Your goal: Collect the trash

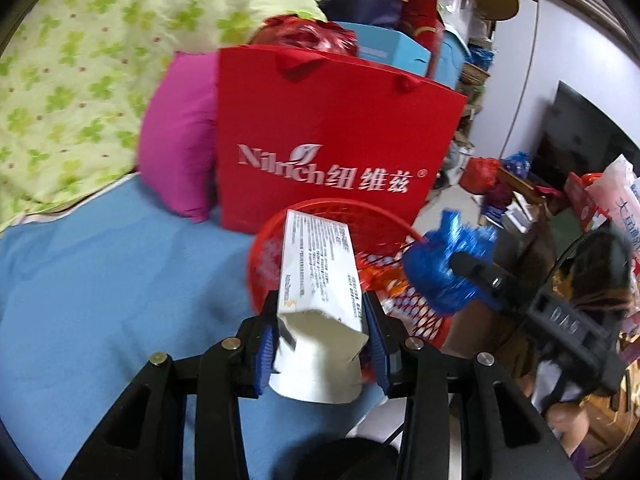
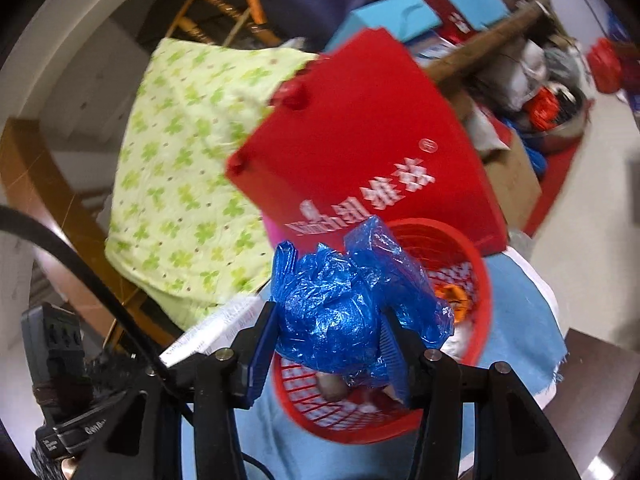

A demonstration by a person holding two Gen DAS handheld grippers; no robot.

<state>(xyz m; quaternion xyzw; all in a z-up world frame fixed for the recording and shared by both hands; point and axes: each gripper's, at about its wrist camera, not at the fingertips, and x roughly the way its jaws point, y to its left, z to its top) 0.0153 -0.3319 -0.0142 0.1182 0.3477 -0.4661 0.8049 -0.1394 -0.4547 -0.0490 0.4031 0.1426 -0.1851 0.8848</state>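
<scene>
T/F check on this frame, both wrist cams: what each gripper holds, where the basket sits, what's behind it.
1. The left gripper is shut on a white printed pouch. True.
2. The right gripper is open and holds nothing. False: it is shut on a crumpled blue plastic bag.
3. The red mesh basket sits on the blue sheet. True.
4. The basket has nothing inside. False: an orange wrapper and other scraps lie in it.
5. A red paper gift bag with white lettering stands behind the basket. True.
6. The pillow beside the gift bag is yellow. False: it is magenta.
</scene>
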